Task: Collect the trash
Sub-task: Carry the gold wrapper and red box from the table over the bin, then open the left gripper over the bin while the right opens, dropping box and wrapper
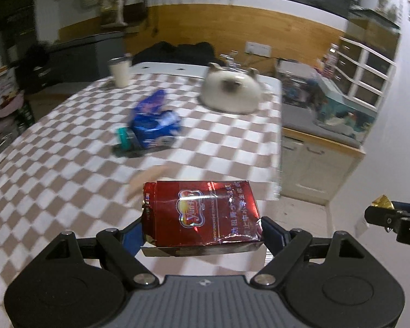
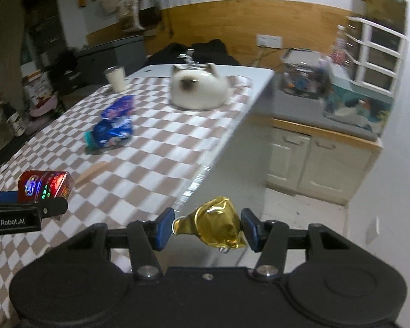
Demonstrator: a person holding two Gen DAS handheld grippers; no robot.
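- Left gripper (image 1: 202,228): clamped on red box (image 1: 202,213), held above the checked table (image 1: 54,191) near its edge.
- Right gripper (image 2: 207,228): clamped on crumpled gold foil (image 2: 218,224), held past the table edge, over the floor.
- Blue wrapper (image 1: 154,125) lies mid-table, touching a teal item (image 1: 123,136).
- Cat-shaped object (image 1: 231,90) and white cup (image 1: 120,72) stand at the far end, well apart.
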